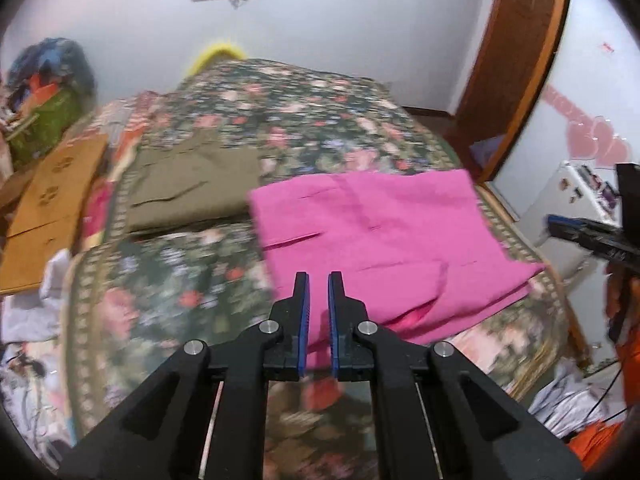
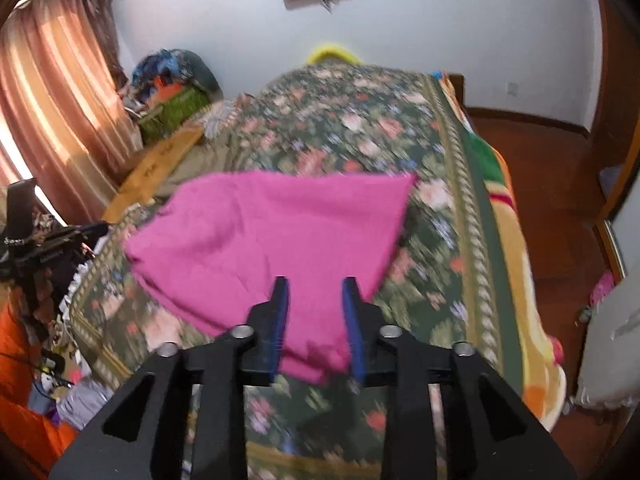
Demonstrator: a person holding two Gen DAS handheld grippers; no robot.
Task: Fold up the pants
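A: How is the left gripper [image 1: 319, 280] standing?
B: Its blue pads are sitting nearly together with only a slim gap, and nothing is lying between them. It is hovering over the near edge of the pink pants [image 1: 372, 232].
A: And the right gripper [image 2: 314, 284]?
B: Its jaws are standing partly apart, the pink pants [image 2: 260, 232] showing in the gap below, but the pads are not pressing on the cloth.
A: Where are the pants lying?
B: They are lying folded on the floral bedspread [image 1: 168, 292], near the foot of the bed. Just beside them, toward the left, folded olive trousers [image 1: 192, 188] are resting, and flat cardboard [image 1: 52, 208] is lying further left at the bed's edge
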